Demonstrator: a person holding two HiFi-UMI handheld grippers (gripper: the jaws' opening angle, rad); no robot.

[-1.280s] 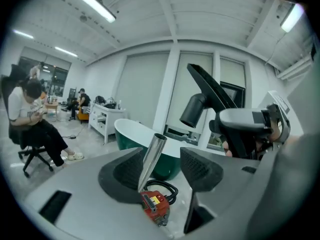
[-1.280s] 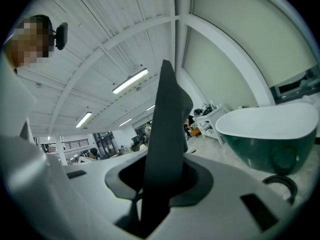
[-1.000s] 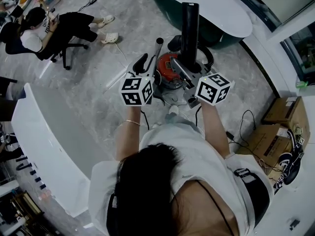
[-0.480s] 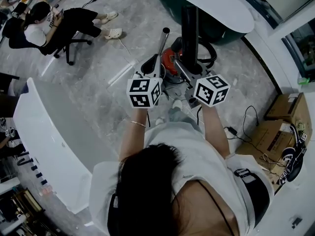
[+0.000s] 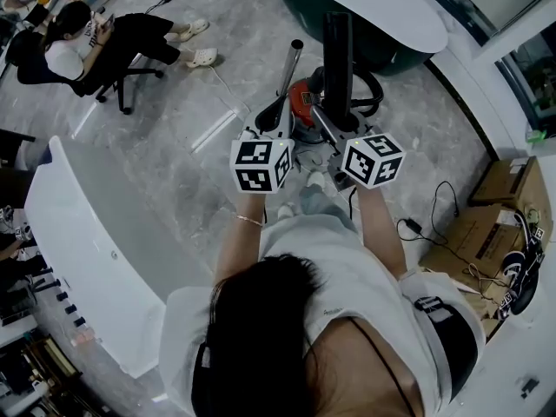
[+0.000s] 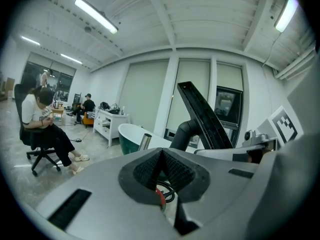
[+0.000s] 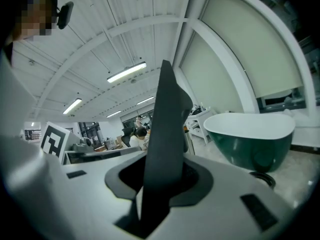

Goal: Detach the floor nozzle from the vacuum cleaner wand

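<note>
In the head view the black floor nozzle [image 5: 337,50] stands upright, and my right gripper [image 5: 334,133] is shut on its lower part. The right gripper view shows the nozzle [image 7: 167,134] rising out from between the jaws of that gripper [image 7: 160,184]. The silver wand [image 5: 289,76] leans just left of the nozzle, its open end free and apart from it. My left gripper [image 5: 271,135] sits by the wand's lower part. Its pads [image 6: 162,166] meet with nothing between them. Beyond them I see the wand's end [image 6: 145,141] and the nozzle [image 6: 205,116].
The red canister vacuum [image 5: 302,111] sits on the floor under the grippers. A green bathtub with a white rim [image 5: 382,11] is behind it. A person sits on an office chair [image 5: 69,55] at upper left. A white curved counter [image 5: 87,250] is left, with cardboard boxes [image 5: 495,207] and cables on the right.
My left gripper has moved right, closer to the right gripper and the wand. The wand's open end now shows farther up the picture. The right gripper still holds the nozzle.
</note>
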